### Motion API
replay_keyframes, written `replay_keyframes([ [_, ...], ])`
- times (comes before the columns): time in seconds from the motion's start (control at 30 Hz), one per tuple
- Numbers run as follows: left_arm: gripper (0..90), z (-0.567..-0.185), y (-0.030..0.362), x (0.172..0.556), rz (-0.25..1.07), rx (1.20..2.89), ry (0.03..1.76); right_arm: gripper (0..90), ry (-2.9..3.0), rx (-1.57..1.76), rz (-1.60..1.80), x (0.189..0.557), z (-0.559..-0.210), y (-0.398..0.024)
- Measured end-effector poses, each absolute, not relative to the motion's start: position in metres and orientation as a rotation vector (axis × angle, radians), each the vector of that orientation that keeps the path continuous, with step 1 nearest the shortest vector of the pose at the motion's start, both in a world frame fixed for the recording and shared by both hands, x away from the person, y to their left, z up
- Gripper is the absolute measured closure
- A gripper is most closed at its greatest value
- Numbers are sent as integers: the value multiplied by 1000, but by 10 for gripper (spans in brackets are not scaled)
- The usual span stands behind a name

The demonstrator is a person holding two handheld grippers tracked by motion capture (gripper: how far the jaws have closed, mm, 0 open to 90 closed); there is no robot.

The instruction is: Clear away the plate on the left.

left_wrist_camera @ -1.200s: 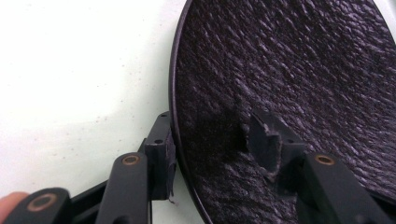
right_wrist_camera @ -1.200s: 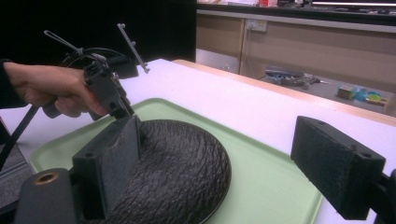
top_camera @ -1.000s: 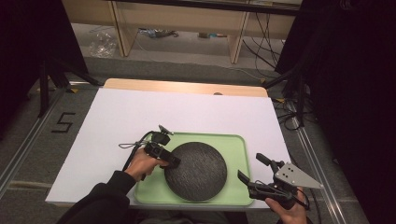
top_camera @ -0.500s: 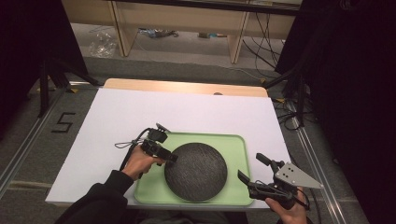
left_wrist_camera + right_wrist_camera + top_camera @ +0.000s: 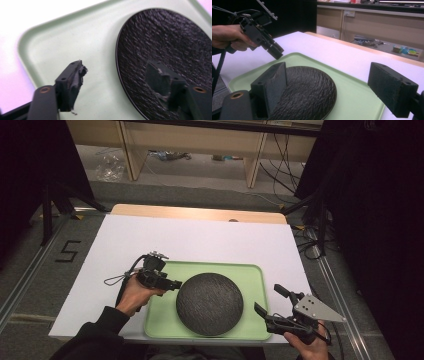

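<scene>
Approaching: left gripper [image 5: 172,284], jaws spread, straddling textured black plate [image 5: 209,304] rim
tray: green tray [image 5: 255,272]
right gripper [image 5: 267,306]: jaws released
tip: bite rim squarely

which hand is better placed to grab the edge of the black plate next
Probably the left. The left gripper hangs open right at the black plate's left rim, jaws straddling the edge in its own view. The right gripper, also open, sits off the green tray's right corner, farther away.

The left gripper [image 5: 171,284] has moved a little back toward the left edge of the green tray [image 5: 254,273] (its fingers [image 5: 73,77] apart), away from the dark round plate [image 5: 210,304].
</scene>
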State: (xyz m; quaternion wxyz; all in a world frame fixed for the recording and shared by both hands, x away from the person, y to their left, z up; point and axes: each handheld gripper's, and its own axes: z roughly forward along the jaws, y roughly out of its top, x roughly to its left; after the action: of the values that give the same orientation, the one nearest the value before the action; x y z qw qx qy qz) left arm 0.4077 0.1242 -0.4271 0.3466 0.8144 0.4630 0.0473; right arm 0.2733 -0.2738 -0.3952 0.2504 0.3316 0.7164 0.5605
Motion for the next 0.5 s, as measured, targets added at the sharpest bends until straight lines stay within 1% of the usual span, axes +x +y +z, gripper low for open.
replay_keyframes([
  [0.1, 247, -424, 128, 405, 142, 2092, 1185, 167, 1950, 905, 1510, 273, -395, -275],
  [0.17, 230, -420, 132, 400, 165, 2031, 1173, 166, 1950, 905, 1510, 274, -395, -275],
  [0.23, 223, -417, 137, 396, 197, 2017, 1152, 167, 1950, 908, 1507, 274, -395, -275],
  [0.5, 179, -410, 152, 379, 235, 1932, 1101, 166, 1953, 906, 1517, 273, -395, -274],
])
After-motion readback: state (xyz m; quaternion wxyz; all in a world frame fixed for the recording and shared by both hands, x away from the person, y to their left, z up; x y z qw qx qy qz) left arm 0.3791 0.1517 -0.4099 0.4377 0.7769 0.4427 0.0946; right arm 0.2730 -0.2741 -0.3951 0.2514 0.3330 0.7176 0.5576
